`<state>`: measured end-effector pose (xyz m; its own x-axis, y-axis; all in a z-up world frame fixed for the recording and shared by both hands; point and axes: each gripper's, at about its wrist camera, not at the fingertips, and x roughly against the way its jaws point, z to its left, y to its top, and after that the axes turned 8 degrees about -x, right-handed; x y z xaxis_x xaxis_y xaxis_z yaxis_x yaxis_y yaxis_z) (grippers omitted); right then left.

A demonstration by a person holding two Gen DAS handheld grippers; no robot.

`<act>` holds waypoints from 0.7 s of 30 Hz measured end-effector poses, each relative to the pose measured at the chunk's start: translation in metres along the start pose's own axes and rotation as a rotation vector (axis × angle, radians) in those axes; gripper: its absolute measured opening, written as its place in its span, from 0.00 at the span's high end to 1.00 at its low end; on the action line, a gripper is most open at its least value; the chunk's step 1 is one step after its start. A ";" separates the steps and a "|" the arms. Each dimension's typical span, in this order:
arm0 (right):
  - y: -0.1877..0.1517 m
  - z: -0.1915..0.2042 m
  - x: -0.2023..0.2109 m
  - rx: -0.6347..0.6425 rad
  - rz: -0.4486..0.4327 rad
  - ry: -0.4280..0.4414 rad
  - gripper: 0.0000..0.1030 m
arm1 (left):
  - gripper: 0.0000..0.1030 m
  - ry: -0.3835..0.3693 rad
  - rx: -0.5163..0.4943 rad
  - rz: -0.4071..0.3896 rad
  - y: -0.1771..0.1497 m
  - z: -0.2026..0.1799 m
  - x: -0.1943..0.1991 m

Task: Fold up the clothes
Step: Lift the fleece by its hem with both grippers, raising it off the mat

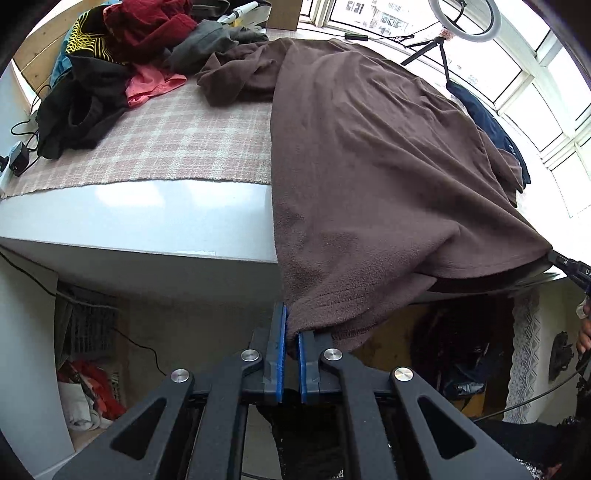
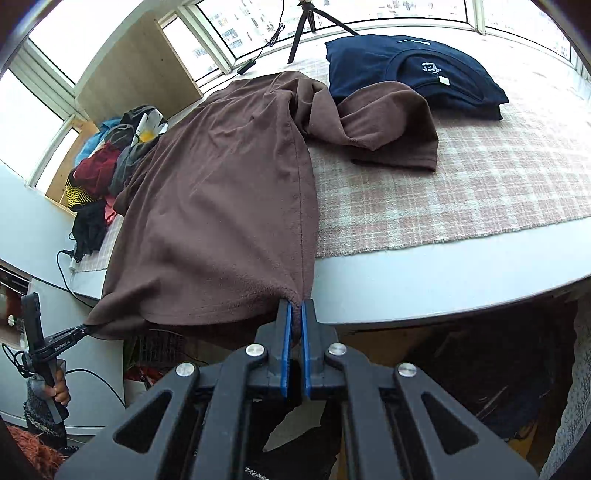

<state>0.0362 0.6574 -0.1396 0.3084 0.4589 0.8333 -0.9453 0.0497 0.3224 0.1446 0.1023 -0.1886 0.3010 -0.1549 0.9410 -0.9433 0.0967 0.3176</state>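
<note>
- The left gripper (image 1: 291, 332) points steeply down over the front edge of the bench (image 1: 147, 218), its blue pads pinching one hem corner of a brown fleece garment (image 1: 369, 147).
- The right gripper (image 2: 294, 314) points down at the same edge and pinches the other hem corner of the garment (image 2: 221, 192), pads pressed together on the cloth.
- The hem hangs stretched between the two grippers, just off the bench edge; the rest of the garment lies along the bench toward the windows, one sleeve (image 2: 391, 122) flopped out to the side.
- A person's hand (image 2: 59, 391) grips the handle of the left gripper in the right wrist view; small white lettering on that tool is too blurred to read with confidence.
- A folded navy shirt (image 2: 417, 70) lies at the far side, just beside the sleeve, with a small white print and a neck tag, both illegible.
- A pink-and-white checked mat (image 2: 461, 184) covers the pale grey bench.
- A heap of unfolded clothes (image 1: 122, 48), red, black, yellow, pink and grey, sits at the far left corner.
- A ring light on a tripod (image 1: 465, 18) stands before bright windows.
</note>
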 end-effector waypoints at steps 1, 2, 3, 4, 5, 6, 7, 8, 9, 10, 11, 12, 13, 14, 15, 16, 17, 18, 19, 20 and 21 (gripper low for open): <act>0.008 0.002 0.009 -0.014 -0.032 0.019 0.95 | 0.96 0.005 -0.011 -0.018 0.011 0.004 0.010; 0.016 0.004 0.018 -0.028 -0.064 0.039 0.95 | 0.96 0.010 -0.023 -0.038 0.023 0.007 0.021; 0.024 0.006 0.027 -0.042 -0.097 0.058 0.95 | 0.96 0.016 -0.035 -0.057 0.034 0.011 0.032; 0.032 0.009 0.034 -0.048 -0.126 0.071 0.95 | 0.96 0.027 -0.058 -0.079 0.049 0.014 0.042; 0.041 0.014 0.039 -0.038 -0.149 0.068 0.95 | 0.96 0.036 -0.097 -0.099 0.067 0.017 0.049; 0.053 0.019 0.038 -0.037 -0.167 0.060 0.95 | 0.96 0.045 -0.138 -0.119 0.085 0.020 0.055; 0.067 0.022 0.034 -0.047 -0.177 0.052 0.95 | 0.96 0.047 -0.168 -0.127 0.108 0.025 0.055; 0.083 0.025 0.027 -0.055 -0.183 0.044 0.95 | 0.96 0.039 -0.201 -0.129 0.130 0.030 0.053; 0.102 0.031 0.017 -0.058 -0.181 0.032 0.95 | 0.96 0.029 -0.233 -0.128 0.158 0.035 0.046; 0.125 0.039 0.006 -0.058 -0.182 0.015 0.95 | 0.96 0.032 -0.252 -0.122 0.191 0.039 0.040; 0.152 0.049 -0.002 -0.059 -0.182 0.002 0.95 | 0.96 0.037 -0.271 -0.116 0.225 0.043 0.033; 0.180 0.060 -0.006 -0.059 -0.193 -0.005 0.95 | 0.96 0.041 -0.290 -0.111 0.259 0.047 0.027; 0.210 0.076 -0.002 -0.054 -0.229 -0.006 0.95 | 0.96 0.058 -0.310 -0.130 0.295 0.047 0.033; 0.243 0.098 0.009 -0.042 -0.276 -0.011 0.95 | 0.96 0.081 -0.330 -0.170 0.331 0.045 0.052; 0.275 0.123 0.032 -0.018 -0.336 -0.014 0.96 | 0.96 0.104 -0.350 -0.211 0.367 0.042 0.073; 0.301 0.150 0.062 0.015 -0.401 -0.017 0.96 | 0.96 0.126 -0.387 -0.274 0.398 0.039 0.108; 0.328 0.178 0.092 0.049 -0.467 -0.019 0.96 | 0.96 0.152 -0.402 -0.344 0.421 0.036 0.149; 0.350 0.202 0.123 0.077 -0.531 -0.022 0.96 | 0.96 0.178 -0.417 -0.414 0.443 0.034 0.190; 0.361 0.221 0.156 0.095 -0.592 -0.033 0.96 | 0.96 0.189 -0.428 -0.483 0.454 0.033 0.232; 0.364 0.234 0.185 0.113 -0.650 -0.056 1.00 | 0.96 0.204 -0.438 -0.529 0.452 0.033 0.260; 0.368 0.247 0.214 0.132 -0.709 -0.079 1.00 | 0.96 0.220 -0.448 -0.573 0.448 0.032 0.287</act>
<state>-0.2195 0.5549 0.2682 0.8537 0.2906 0.4322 -0.4962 0.2017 0.8445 -0.1960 0.0694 0.2200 0.7922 -0.1057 0.6010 -0.4979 0.4575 0.7367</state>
